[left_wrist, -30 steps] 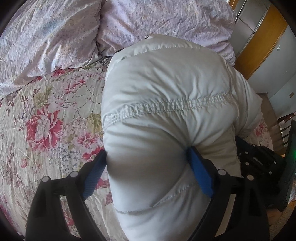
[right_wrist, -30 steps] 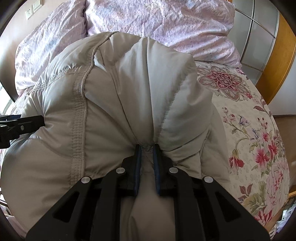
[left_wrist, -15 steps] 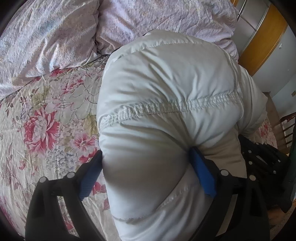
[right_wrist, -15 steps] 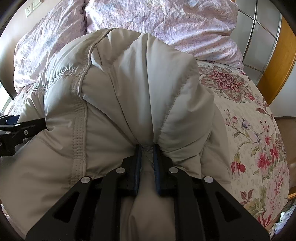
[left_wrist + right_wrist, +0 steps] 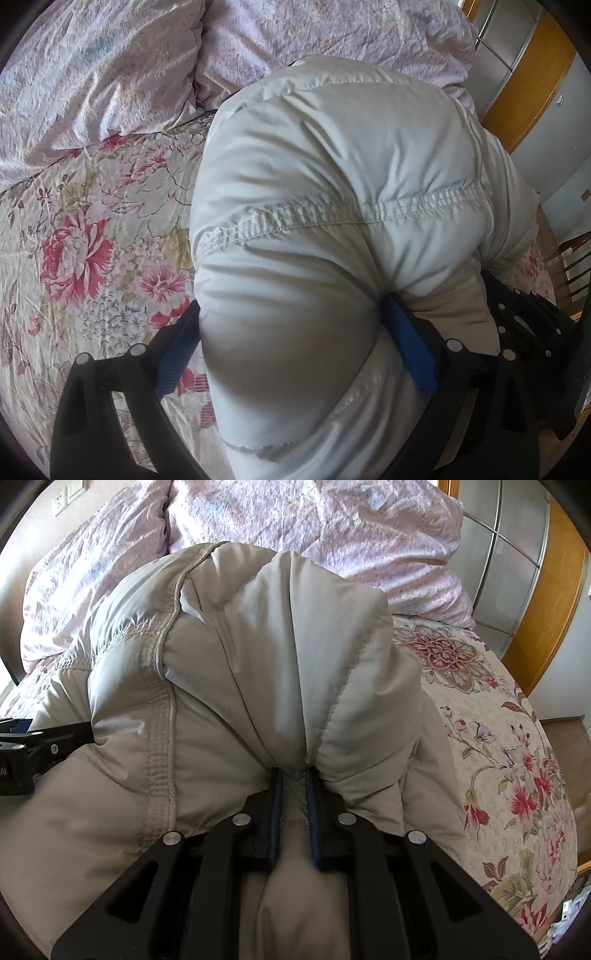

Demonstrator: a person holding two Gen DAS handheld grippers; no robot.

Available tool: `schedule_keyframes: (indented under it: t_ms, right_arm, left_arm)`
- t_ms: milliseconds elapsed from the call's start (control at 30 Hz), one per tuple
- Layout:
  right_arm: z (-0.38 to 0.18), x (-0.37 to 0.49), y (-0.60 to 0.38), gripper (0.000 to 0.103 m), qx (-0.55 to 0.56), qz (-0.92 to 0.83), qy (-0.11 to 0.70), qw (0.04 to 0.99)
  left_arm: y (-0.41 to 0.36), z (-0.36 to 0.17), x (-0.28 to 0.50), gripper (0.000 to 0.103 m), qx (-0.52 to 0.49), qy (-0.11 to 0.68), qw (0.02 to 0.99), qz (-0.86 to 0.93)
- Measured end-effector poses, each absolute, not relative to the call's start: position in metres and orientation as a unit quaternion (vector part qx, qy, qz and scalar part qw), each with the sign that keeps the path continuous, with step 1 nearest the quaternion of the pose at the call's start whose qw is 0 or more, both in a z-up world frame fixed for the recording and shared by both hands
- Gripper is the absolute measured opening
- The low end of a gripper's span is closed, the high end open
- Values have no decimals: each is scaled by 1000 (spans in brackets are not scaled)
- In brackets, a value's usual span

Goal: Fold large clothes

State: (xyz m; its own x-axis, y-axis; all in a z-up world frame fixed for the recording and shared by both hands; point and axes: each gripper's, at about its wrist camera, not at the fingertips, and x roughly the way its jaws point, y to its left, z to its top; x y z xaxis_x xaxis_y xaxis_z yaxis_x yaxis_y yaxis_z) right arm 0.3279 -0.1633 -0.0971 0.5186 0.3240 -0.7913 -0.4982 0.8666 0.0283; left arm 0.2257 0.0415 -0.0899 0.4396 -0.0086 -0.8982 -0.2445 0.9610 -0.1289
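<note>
A puffy off-white down jacket (image 5: 332,177) lies bunched on the flowered bed, its far end against the pillows. My left gripper (image 5: 291,314) has its blue-padded jaws wide apart, with a thick fold of the jacket bulging between them. My right gripper (image 5: 293,775) is shut tight on a pinched fold of the same jacket (image 5: 229,686), fabric bulging around the jaws. The left gripper also shows at the left edge of the right wrist view (image 5: 33,738). The right gripper's black body shows at the lower right of the left wrist view (image 5: 524,332).
A floral bedspread (image 5: 85,236) covers the bed, also to the right of the jacket (image 5: 498,746). Lilac pillows (image 5: 110,74) lie at the head (image 5: 332,524). A wooden-framed wardrobe (image 5: 535,602) stands at the right. A chair (image 5: 572,262) stands past the bed edge.
The jacket bundle has shifted slightly toward the pillows and puffed higher. Both grippers keep the same hold; jaw openings look unchanged.
</note>
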Motion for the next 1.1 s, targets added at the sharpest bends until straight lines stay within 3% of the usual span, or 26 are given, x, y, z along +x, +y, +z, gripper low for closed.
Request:
schedule_keyframes:
  t_ms: [500, 633, 733, 767, 800, 833, 967, 1100]
  right_arm:
    - [-81, 323, -172, 15, -93, 244, 436, 861]
    - [-65, 325, -188, 29, -50, 260, 452, 852]
    - [-51, 326, -199, 48, -20, 266, 454, 850]
    - [-46, 326, -203, 62, -12, 268, 452, 851]
    - [-41, 326, -206, 87, -10, 259, 450, 855]
    - [-35, 327, -211, 93, -11, 238, 444, 864]
    - [-29, 344, -234, 100, 43, 234, 468, 851]
    - [-62, 374, -244, 100, 103, 231, 558, 791]
  left_arm:
    - [48, -71, 219, 99, -114, 522, 842, 76]
    - [58, -58, 212, 99, -116, 518, 844, 75]
    - [66, -52, 208, 99, -124, 518, 843, 76]
    - [71, -49, 206, 99, -130, 517, 843, 77]
    - [75, -48, 204, 99, -138, 516, 842, 77]
    - [82, -46, 202, 99, -148, 515, 841, 78]
    - [96, -48, 197, 99, -181, 518, 833, 68]
    - [96, -56, 196, 99, -195, 527, 826, 51]
